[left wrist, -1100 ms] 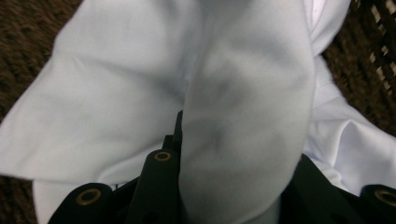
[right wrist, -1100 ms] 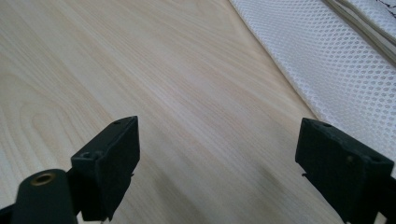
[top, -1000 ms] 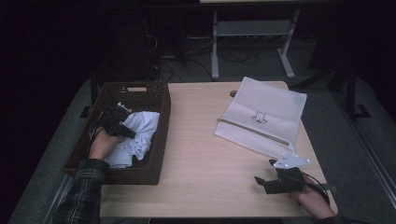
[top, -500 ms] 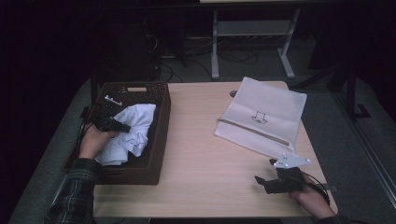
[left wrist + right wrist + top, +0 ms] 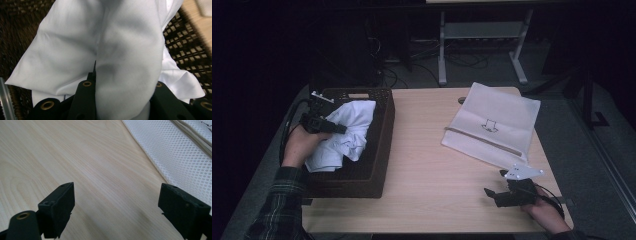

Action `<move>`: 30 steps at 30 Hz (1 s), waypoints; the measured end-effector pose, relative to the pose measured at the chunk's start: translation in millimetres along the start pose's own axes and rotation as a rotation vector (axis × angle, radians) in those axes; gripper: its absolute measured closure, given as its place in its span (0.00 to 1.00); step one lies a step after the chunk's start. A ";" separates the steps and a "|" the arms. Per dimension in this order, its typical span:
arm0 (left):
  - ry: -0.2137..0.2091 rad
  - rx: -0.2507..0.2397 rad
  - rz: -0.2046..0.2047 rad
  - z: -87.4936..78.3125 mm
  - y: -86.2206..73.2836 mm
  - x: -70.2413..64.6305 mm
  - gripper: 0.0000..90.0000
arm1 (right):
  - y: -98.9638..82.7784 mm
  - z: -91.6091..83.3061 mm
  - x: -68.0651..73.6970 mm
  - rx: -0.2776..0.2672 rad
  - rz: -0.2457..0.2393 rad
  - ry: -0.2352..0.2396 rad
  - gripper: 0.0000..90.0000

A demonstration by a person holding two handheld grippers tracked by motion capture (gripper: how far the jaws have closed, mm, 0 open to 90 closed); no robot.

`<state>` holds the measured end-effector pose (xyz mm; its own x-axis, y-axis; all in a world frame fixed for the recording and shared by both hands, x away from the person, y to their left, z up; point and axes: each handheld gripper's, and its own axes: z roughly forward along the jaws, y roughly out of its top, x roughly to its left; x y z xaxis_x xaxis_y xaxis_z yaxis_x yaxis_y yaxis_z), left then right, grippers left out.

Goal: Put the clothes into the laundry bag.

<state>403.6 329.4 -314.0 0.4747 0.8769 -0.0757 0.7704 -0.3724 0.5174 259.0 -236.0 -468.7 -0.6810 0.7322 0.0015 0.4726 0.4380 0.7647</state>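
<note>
White cloth (image 5: 343, 131) bunches in my left fingers (image 5: 87, 92) above the basket (image 5: 379, 165); right fingers (image 5: 65, 202) gape; the bag (image 5: 492, 125) at two o'clock shows an unreadable mark.

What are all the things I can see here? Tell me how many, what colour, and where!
white cloth: one, white, bunched up, partly lifted out of the basket
basket: one, dark brown, woven, left end of the table
mesh bag: one, white, flat on the table's right side
table: one, light wood
left tongs: one, black, shut on the white cloth over the basket
right tongs: one, black, open, resting low at the table's near right corner
hands: two, one on each tongs
</note>
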 end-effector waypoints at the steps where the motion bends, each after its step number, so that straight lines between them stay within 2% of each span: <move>1: -0.001 -0.006 0.004 -3.6 1.2 -1.6 0.79 | -0.1 0.1 0.2 0.000 -0.001 0.001 0.14; 10: -0.022 -0.061 0.059 -33.5 14.6 -20.2 0.79 | 0.5 0.2 -0.1 0.000 0.001 0.001 0.14; 14: -0.056 -0.083 0.093 -42.7 19.9 -32.0 0.79 | 0.3 -0.1 -0.5 -0.003 -0.001 -0.001 0.14; 21: -0.104 -0.096 0.155 -46.6 29.1 -59.5 0.79 | 0.7 0.1 0.3 -0.002 0.000 0.003 0.14; 26: -0.147 -0.108 0.186 -44.0 34.9 -78.8 0.79 | 0.8 -0.8 -0.8 -0.007 0.000 -0.001 0.14; 27: -0.147 -0.108 0.186 -44.0 34.9 -78.8 0.79 | 0.8 -0.8 -0.8 -0.007 0.000 -0.001 0.14; 29: -0.167 -0.105 0.217 -41.1 38.4 -94.5 0.79 | 1.0 -0.4 -0.4 -0.005 0.000 0.002 0.14; 30: -0.167 -0.105 0.217 -41.1 38.4 -94.5 0.79 | 1.0 -0.4 -0.4 -0.005 0.000 0.002 0.14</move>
<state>370.9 244.7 -251.9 0.6936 0.7148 -0.0886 0.5993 -0.5044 0.6216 259.5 -236.1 -467.7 -0.6821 0.7312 0.0030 0.4698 0.4351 0.7681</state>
